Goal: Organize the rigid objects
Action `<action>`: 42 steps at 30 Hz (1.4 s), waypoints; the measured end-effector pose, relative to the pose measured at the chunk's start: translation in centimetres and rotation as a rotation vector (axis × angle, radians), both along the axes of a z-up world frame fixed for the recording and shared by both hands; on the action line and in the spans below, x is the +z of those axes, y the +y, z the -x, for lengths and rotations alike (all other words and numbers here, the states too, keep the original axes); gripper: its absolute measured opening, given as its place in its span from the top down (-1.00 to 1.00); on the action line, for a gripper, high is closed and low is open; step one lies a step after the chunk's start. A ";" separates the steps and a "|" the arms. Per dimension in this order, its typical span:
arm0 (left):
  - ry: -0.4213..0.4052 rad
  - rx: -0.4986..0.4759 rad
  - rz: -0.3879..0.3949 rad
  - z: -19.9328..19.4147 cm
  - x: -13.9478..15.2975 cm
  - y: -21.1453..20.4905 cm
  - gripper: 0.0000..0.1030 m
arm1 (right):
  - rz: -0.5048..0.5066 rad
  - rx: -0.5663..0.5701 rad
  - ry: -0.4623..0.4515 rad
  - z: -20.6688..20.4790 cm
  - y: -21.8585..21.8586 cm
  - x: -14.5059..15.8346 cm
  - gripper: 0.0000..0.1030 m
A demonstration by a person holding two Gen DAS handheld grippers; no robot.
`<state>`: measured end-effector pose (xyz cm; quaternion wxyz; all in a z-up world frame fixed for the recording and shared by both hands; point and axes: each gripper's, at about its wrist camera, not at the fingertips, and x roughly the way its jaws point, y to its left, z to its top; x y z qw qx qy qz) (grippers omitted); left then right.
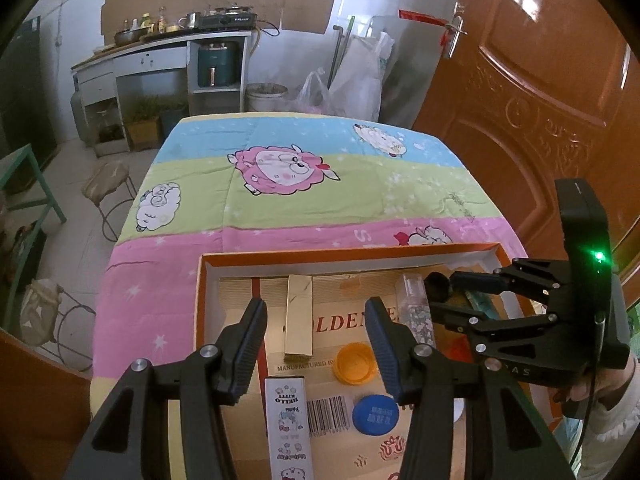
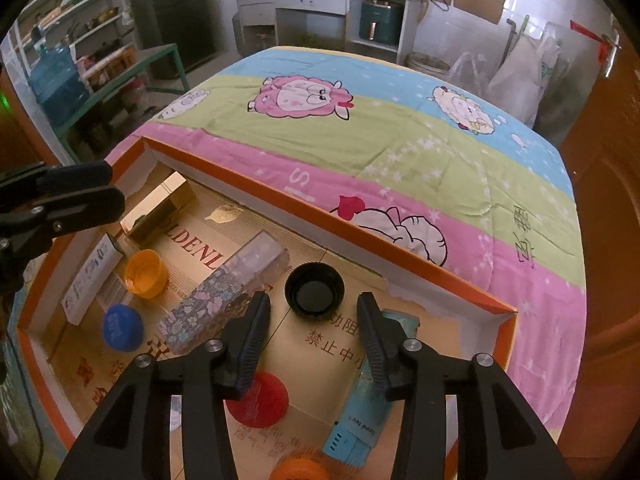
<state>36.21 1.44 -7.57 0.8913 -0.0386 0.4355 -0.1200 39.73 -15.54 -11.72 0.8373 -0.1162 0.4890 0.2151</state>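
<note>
My right tongs (image 2: 312, 324) stand part open and empty, pointing down into the box (image 2: 448, 276) just short of the black cap (image 2: 315, 289), which sits apart from both pads near the box's far wall; my left tongs (image 1: 316, 328) gape wider, also empty, over the gold box (image 1: 299, 316) and orange cap (image 1: 354, 362). Everything I can see already lies in the box at the near end of the bed (image 2: 400, 136), so I judge this a pause between placings. Next I would pick one piece and centre the tongs on it before closing.
</note>
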 end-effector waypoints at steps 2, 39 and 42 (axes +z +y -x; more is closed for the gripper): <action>-0.010 0.006 -0.022 0.2 0.1 -0.1 0.01 | -0.005 -0.005 -0.002 0.1 -0.1 0.1 0.09; -0.203 0.101 -0.062 8.6 4.0 -2.5 -0.03 | -0.159 -0.274 -0.150 10.5 -3.0 5.3 -0.20; -0.261 0.122 -0.073 10.2 5.1 -2.7 -0.03 | -0.151 -0.316 -0.194 12.1 -3.3 6.2 -0.20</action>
